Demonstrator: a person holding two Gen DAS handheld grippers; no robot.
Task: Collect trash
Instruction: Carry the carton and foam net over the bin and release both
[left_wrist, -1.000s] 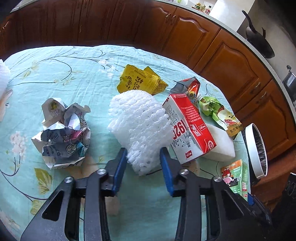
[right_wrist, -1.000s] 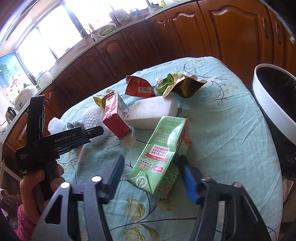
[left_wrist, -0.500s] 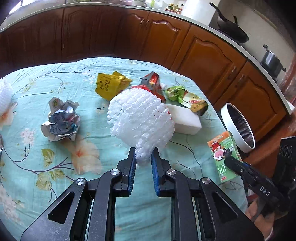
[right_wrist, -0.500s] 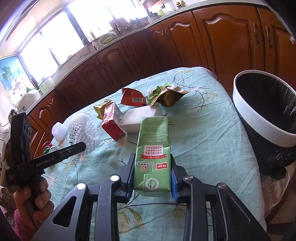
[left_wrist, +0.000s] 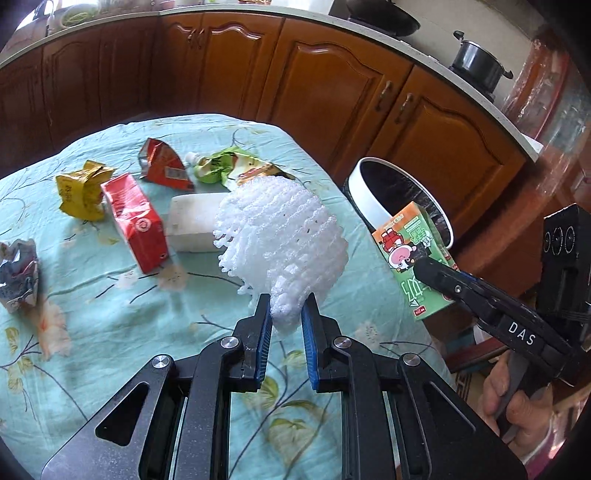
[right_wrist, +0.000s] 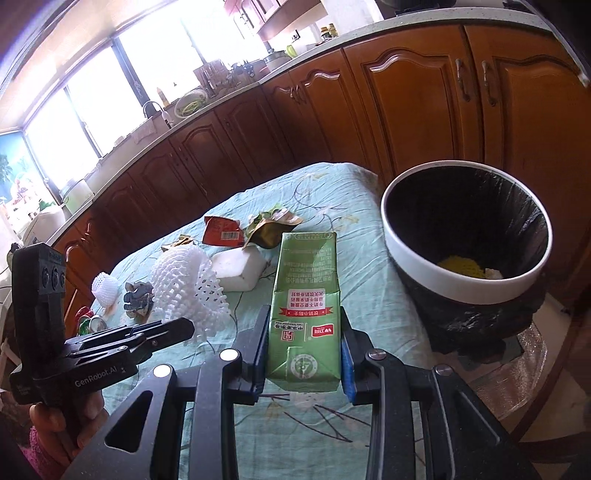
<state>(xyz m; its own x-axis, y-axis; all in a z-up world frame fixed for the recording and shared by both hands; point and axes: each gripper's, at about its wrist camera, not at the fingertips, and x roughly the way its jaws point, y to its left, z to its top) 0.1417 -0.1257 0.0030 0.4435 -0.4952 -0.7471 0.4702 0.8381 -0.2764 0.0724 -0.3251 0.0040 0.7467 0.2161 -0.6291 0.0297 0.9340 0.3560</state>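
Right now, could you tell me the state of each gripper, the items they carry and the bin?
left gripper: shut on the white foam net, lifted off the table.
right gripper: shut on the green carton, held upright.
trash bin: open, black-lined, a little trash inside.
red carton: lying on the tablecloth.

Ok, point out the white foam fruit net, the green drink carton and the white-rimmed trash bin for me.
White foam fruit net (left_wrist: 284, 236): left wrist view, middle of its mesh bulge.
Green drink carton (right_wrist: 304, 295): right wrist view, centre of its printed face.
White-rimmed trash bin (right_wrist: 458, 277): right wrist view, near side of its white rim.
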